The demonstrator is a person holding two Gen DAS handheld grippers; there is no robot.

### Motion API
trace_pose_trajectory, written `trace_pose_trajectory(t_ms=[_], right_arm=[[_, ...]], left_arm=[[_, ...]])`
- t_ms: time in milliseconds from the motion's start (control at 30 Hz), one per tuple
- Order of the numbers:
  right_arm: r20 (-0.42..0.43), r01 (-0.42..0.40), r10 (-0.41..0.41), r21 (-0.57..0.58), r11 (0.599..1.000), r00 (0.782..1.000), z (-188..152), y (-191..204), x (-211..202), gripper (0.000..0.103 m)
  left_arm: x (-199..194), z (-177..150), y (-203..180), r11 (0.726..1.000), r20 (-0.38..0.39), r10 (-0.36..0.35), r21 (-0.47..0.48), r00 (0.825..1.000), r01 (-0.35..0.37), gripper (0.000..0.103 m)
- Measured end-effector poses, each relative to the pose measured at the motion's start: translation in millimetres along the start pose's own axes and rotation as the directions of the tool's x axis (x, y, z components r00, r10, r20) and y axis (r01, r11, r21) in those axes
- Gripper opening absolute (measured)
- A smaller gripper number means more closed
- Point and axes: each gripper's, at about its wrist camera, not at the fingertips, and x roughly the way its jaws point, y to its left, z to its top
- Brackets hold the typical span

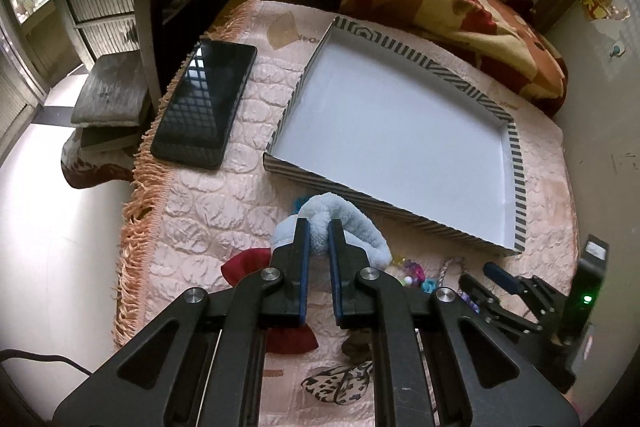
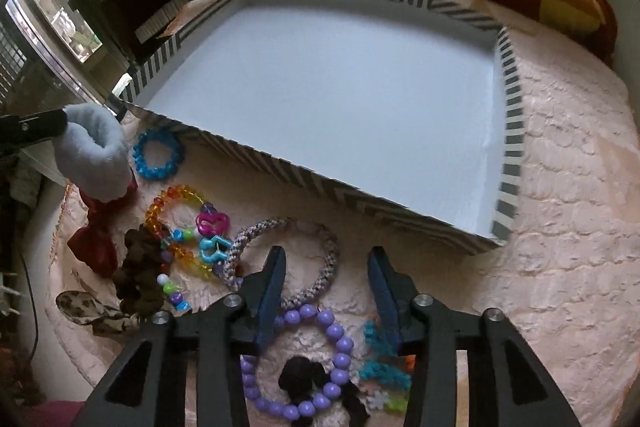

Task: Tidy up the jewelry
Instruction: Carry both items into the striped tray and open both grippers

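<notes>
On the far left, a dark phone [image 1: 205, 103] lay flat on the pink quilted cover [image 1: 224, 203], close to its fringed edge and apart from the striped box [image 1: 404, 47]. A red bow [image 2: 94, 239] and a leopard-print bow [image 2: 86, 309] sat at the left end of the jewelry spread. Your left gripper [image 1: 319, 227] was clamped on the fluffy pale-blue scrunchie [image 1: 360, 223], its jaws nearly together with the plush squeezed between them, just beside the box's near left corner and, as far as the right wrist view showed, lifted off the cover. Just right of it, a blue beaded bracelet [image 2: 158, 155] lay against the box's near wall, with an amber beaded bracelet [image 2: 176, 203] and pink and blue plastic charms [image 2: 212, 231] near it. The box's white floor was bare. Further right, your right gripper [image 2: 327, 255] pointed down with its jaws parted and nothing pinched; one finger overlapped the braided grey bangle [image 2: 320, 267], the purple bead bracelet [image 2: 336, 343] lay under it, and a teal trinket [image 2: 380, 367] rested beside that. At the far side, a patterned blanket [image 1: 460, 3] was bunched behind the box.
</notes>
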Motion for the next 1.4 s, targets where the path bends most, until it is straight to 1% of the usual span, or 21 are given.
trace_pose_trajectory(t_ms=[33, 67, 100, 233, 400, 500, 567, 667, 767, 900, 967, 1133, 1233, 1300, 1333, 1367, 1400], right_arm=[[-0.002, 0.012, -0.012, -0.009, 1.0, 1.0, -1, 0, 3, 0.019], [0.015, 0.024, -0.023, -0.023, 0.999, 1.0, 0, 2, 2, 0.011], [0.01, 0.021, -0.021, -0.03, 0.999, 1.0, 0, 2, 3, 0.008], [0.034, -0.025, 0.025, -0.011, 1.0, 0.999, 1, -2, -12, 0.007], [0.091, -0.114, 0.112, 0.017, 0.993, 0.99, 14, -5, -47, 0.007], [0.126, -0.136, 0.132, 0.021, 0.991, 0.983, 31, -2, -59, 0.007], [0.142, -0.117, 0.112, 0.025, 0.993, 0.983, 43, -3, -62, 0.007], [0.138, -0.111, 0.107, 0.024, 0.993, 0.985, 64, 0, -53, 0.007], [0.109, -0.091, 0.09, 0.006, 0.996, 0.99, 83, 5, -34, 0.007], [0.063, -0.073, 0.075, -0.027, 0.997, 0.995, 100, 10, -6, 0.007], [0.041, -0.08, 0.081, -0.032, 0.996, 0.996, 107, 12, 8, 0.007], [0.009, -0.11, 0.111, -0.05, 0.993, 0.994, 114, 18, 29, 0.007], [-0.016, -0.12, 0.119, -0.063, 0.991, 0.993, 117, 21, 42, 0.007], [-0.023, -0.131, 0.13, -0.063, 0.989, 0.991, 117, 20, 46, 0.007], [-0.019, -0.133, 0.132, -0.061, 0.989, 0.991, 117, 19, 45, 0.011], [-0.013, -0.135, 0.135, -0.057, 0.989, 0.991, 117, 17, 43, 0.019], [-0.009, -0.136, 0.136, -0.054, 0.989, 0.991, 117, 16, 41, 0.025]], left_arm=[[-1, 1, -1, 1.0, 0.001, 0.001, 0.002, 1.0, -0.001, 0.008], [-1, 1, -2, 1.0, 0.002, 0.001, 0.004, 1.0, -0.001, 0.008], [-1, 2, -3, 1.0, 0.003, 0.001, 0.005, 1.0, -0.001, 0.008], [-4, 5, -1, 1.0, 0.009, 0.001, -0.002, 1.0, -0.001, 0.008], [-10, 11, 0, 1.0, 0.023, -0.007, -0.008, 1.0, 0.007, 0.008], [-13, 20, -1, 1.0, 0.038, -0.014, -0.015, 0.999, 0.015, 0.008], [-14, 28, -2, 1.0, 0.047, -0.019, -0.02, 0.999, 0.02, 0.008], [-13, 42, -9, 1.0, 0.067, -0.015, -0.015, 0.998, 0.016, 0.008], [-3, 55, -17, 1.0, 0.076, -0.003, -0.014, 0.997, 0.004, 0.008], [19, 68, -21, 0.999, 0.063, 0.025, -0.034, 0.998, -0.023, 0.008], [32, 75, -20, 0.998, 0.058, 0.049, -0.052, 0.997, -0.046, 0.008], [61, 81, -14, 0.99, 0.021, 0.116, -0.077, 0.993, -0.114, 0.008], [70, 77, -13, 0.985, 0.013, 0.159, -0.068, 0.987, -0.158, 0.008], [74, 75, -14, 0.983, 0.006, 0.171, -0.063, 0.985, -0.17, 0.008], [75, 74, -14, 0.983, 0.004, 0.173, -0.062, 0.985, -0.173, 0.008], [75, 74, -14, 0.983, 0.004, 0.176, -0.061, 0.984, -0.175, 0.011], [75, 73, -15, 0.982, 0.006, 0.181, -0.059, 0.983, -0.181, 0.014]])
